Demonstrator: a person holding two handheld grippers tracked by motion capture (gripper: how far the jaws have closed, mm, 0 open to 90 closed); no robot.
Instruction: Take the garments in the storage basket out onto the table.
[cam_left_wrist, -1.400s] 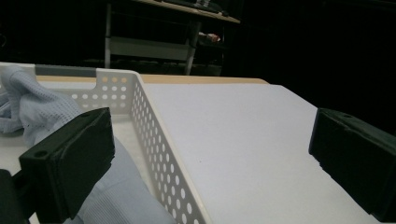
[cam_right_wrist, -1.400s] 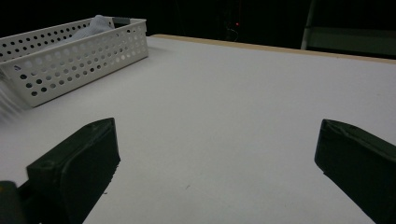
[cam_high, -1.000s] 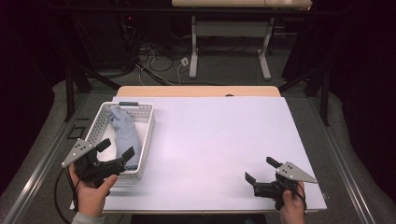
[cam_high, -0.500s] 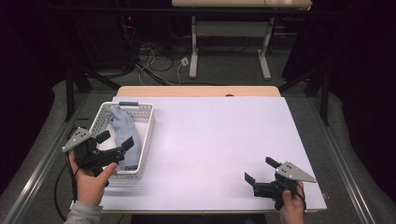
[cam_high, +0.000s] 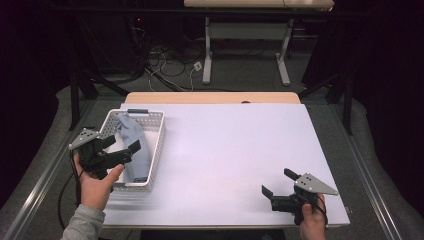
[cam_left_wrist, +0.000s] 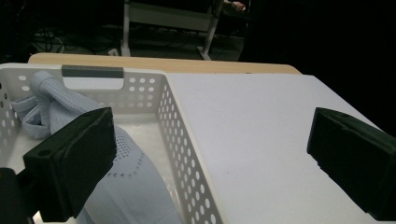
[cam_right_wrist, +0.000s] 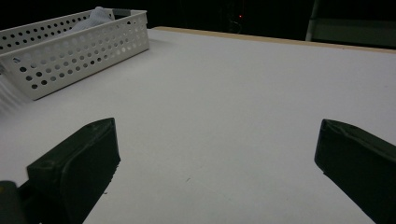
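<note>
So the left gripper (cam_high: 122, 145) is hovering over the near-left part of the white perforated basket (cam_high: 156, 150), jaws spread wide with nothing between them. From the left gripper view, one jaw sits above the pale blue cloth (cam_left_wrist: 126, 186) inside the basket and the other hangs out over the bare white tabletop (cam_left_wrist: 261, 140), so the gripper straddles the basket's right-hand wall. Can't honestly tell whether the jaw over the cloth is touching it or just floating above, the angle is too flat for that.

The cloth itself is a light blue, dotted knit-looking thing, bunched up along the length of the basket, with a twisted end near the far wall by the grey handle (cam_left_wrist: 92, 71). In the high view it runs from the far-left corner down toward the near-right corner of the basket. The basket sits on the left side of the table, close to the left edge.

The right gripper (cam_high: 280, 189) is way off at the near-right corner of the table, well apart from the basket, jaws also wide open and empty. The right gripper view looks low across the tabletop toward the basket, where a bit of the cloth peeks over the rim. The person's hands hold both grippers from the bottom edge.
</note>
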